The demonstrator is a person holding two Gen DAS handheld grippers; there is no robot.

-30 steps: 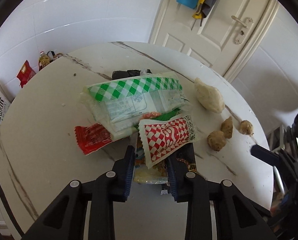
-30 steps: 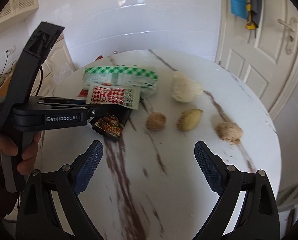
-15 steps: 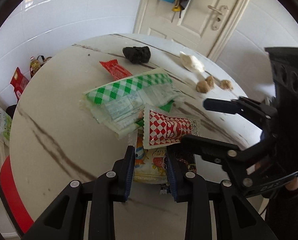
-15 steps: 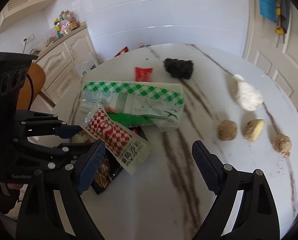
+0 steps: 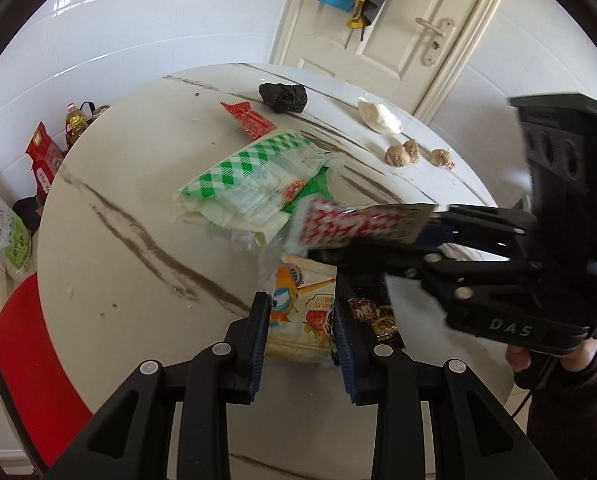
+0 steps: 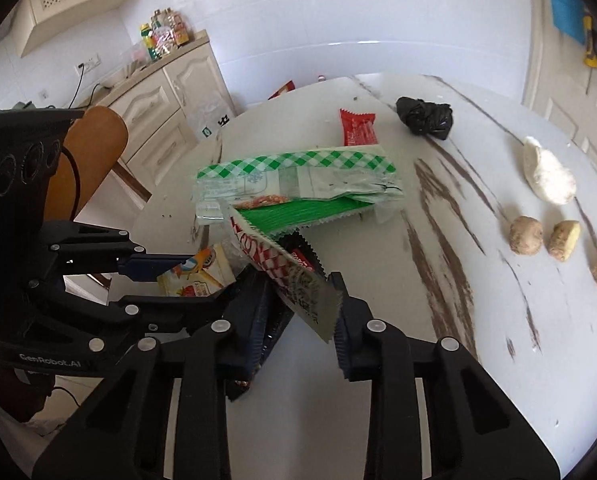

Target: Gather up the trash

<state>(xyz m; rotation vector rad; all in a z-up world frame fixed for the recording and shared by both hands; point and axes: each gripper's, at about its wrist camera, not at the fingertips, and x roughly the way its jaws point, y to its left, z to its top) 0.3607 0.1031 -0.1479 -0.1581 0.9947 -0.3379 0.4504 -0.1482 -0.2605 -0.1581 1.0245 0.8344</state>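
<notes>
My left gripper [image 5: 300, 324] is shut on a stack of wrappers: a yellow cartoon snack packet [image 5: 304, 312], a dark wrapper [image 5: 372, 312] and the green-checked bag [image 5: 254, 180] above them. My right gripper [image 6: 298, 312] has closed onto the red-and-white checked wrapper [image 6: 294, 276], which also shows in the left wrist view [image 5: 350, 226]. The right gripper [image 5: 382, 236] reaches in from the right. The left gripper [image 6: 170, 276] shows at the left of the right wrist view, holding the yellow packet [image 6: 196, 276].
On the round marble table [image 6: 438, 320] lie a red wrapper [image 6: 358, 132], a black crumpled bag [image 6: 424, 116], a white tissue lump [image 6: 548, 172] and three brown lumps [image 6: 526, 234]. A wooden chair [image 6: 86, 160] and cabinets stand left; a door [image 5: 398, 28] is behind.
My right gripper went from wide open to closed on the red-and-white checked wrapper and moved in close to the left gripper. The wrapper has tilted up off the stack.
</notes>
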